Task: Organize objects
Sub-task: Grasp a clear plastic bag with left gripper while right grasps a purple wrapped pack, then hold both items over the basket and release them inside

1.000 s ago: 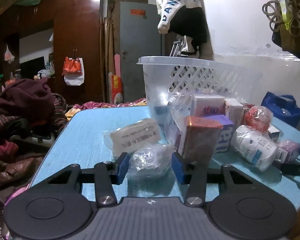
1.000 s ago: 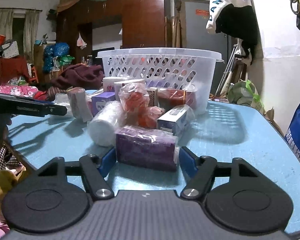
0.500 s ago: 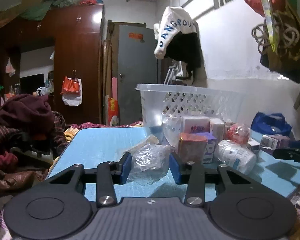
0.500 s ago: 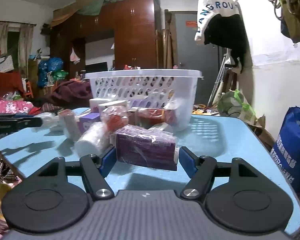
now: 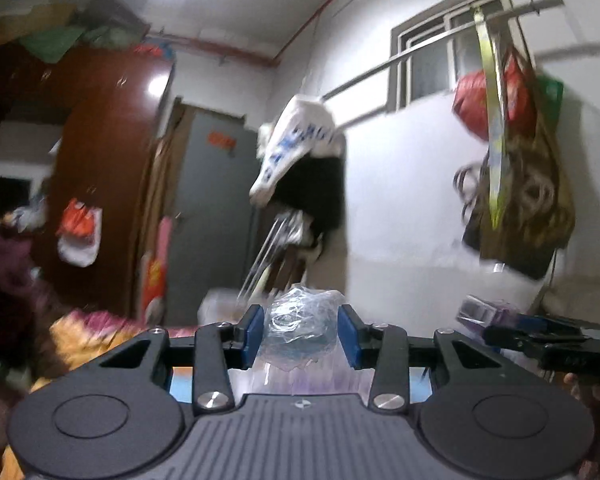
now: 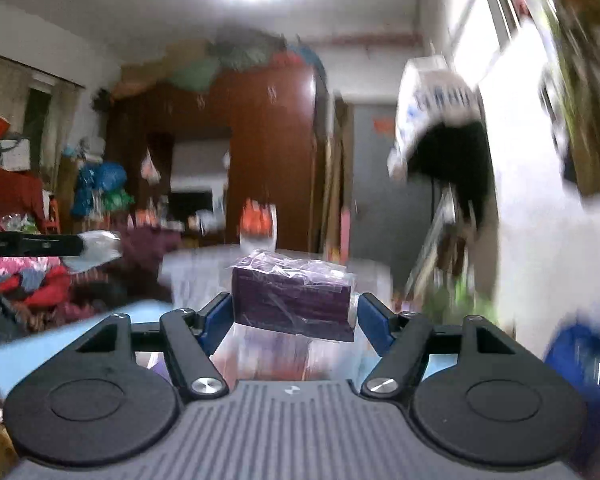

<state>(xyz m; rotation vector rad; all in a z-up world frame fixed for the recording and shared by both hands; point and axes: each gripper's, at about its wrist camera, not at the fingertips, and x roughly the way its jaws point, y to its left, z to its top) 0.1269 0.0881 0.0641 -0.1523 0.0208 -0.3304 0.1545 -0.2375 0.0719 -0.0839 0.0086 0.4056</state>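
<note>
My left gripper (image 5: 302, 336) is shut on a crumpled clear plastic bundle (image 5: 300, 326) and holds it high above the table. My right gripper (image 6: 294, 312) is shut on a purple box wrapped in clear film (image 6: 294, 300), also lifted. The right gripper with its purple box shows at the right of the left wrist view (image 5: 540, 330). The left gripper with its bundle shows at the left of the right wrist view (image 6: 60, 246). The white basket (image 6: 204, 268) is a blur just below the box. Both views are tilted up and blurred.
A blue table corner (image 6: 60, 340) shows low on the left. Clothes hang on the white wall (image 5: 300, 168), and bags hang from a rail (image 5: 512, 184). A brown wardrobe (image 6: 268, 160) and grey door (image 5: 212, 216) stand behind. A blue bag (image 6: 584, 364) sits at right.
Both grippers rose from the table with their objects and tilted upward. The basket and the pile of packets dropped almost out of both views.
</note>
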